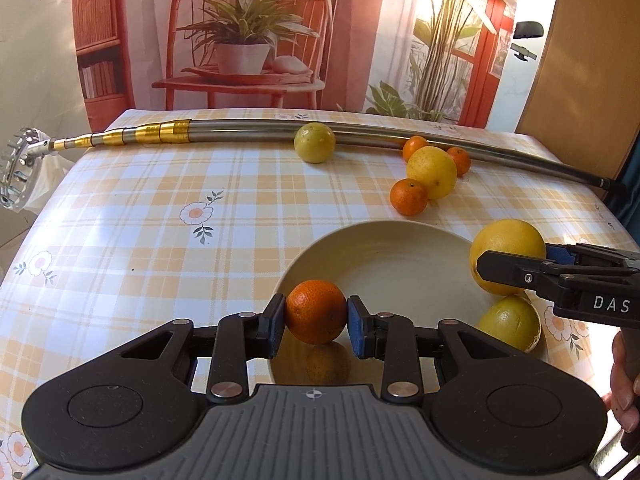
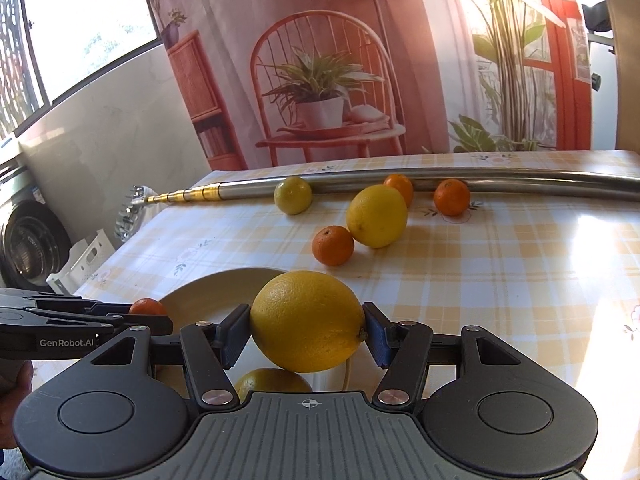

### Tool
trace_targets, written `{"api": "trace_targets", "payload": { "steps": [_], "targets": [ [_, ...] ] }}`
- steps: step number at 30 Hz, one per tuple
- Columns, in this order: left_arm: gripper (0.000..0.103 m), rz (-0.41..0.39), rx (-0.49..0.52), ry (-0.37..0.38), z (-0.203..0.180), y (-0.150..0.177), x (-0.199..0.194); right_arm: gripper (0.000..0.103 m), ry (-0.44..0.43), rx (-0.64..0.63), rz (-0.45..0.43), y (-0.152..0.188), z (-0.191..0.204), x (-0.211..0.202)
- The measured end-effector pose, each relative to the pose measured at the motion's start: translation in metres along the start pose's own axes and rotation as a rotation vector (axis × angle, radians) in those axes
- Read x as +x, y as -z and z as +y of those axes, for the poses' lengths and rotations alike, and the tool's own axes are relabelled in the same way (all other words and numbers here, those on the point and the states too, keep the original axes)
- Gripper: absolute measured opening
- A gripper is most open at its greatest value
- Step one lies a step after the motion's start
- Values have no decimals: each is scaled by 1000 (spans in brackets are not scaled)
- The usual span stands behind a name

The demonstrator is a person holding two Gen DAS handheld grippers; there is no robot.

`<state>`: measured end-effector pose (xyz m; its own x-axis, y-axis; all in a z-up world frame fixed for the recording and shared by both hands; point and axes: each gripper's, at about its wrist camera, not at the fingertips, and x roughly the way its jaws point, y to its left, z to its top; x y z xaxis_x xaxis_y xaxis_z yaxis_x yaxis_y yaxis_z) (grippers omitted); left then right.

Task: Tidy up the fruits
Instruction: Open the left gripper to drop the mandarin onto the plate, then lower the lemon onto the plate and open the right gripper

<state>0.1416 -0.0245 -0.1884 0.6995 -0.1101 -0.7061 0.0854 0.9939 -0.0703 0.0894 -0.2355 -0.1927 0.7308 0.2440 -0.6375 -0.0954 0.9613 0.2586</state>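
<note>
My left gripper [image 1: 316,326] is shut on a small orange [image 1: 315,311], held just above the near left part of a cream plate [image 1: 396,256]. My right gripper [image 2: 306,338] is shut on a large lemon [image 2: 307,320] over the plate's right edge [image 2: 208,288]; in the left wrist view it appears as a black arm [image 1: 560,280] gripping that lemon [image 1: 505,248]. Another lemon [image 1: 510,322] lies in the plate under it. On the cloth beyond lie a lemon [image 1: 432,172], three small oranges [image 1: 408,197] and a greenish lemon [image 1: 314,142].
A long metal telescopic pole [image 1: 248,130] with gold bands lies across the far side of the checked tablecloth [image 1: 140,240], its toothed head hanging off the left edge. A printed backdrop hangs behind the table. A hand [image 1: 624,392] shows at the right.
</note>
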Motion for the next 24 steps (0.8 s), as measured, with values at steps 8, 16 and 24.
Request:
{"api": "trace_targets", "payload": {
  "steps": [8,16,24],
  "targets": [
    [35,0,22,-28,-6,2,1,55,-2,1,-1,1,0,-1],
    [35,2,30,-40,-7,3,0,56,-6,10,-7,2,-1,-2],
    [35,3,30,-40,-8,4,0,56,-4,-3,18,6,-1,-1]
  ]
}}
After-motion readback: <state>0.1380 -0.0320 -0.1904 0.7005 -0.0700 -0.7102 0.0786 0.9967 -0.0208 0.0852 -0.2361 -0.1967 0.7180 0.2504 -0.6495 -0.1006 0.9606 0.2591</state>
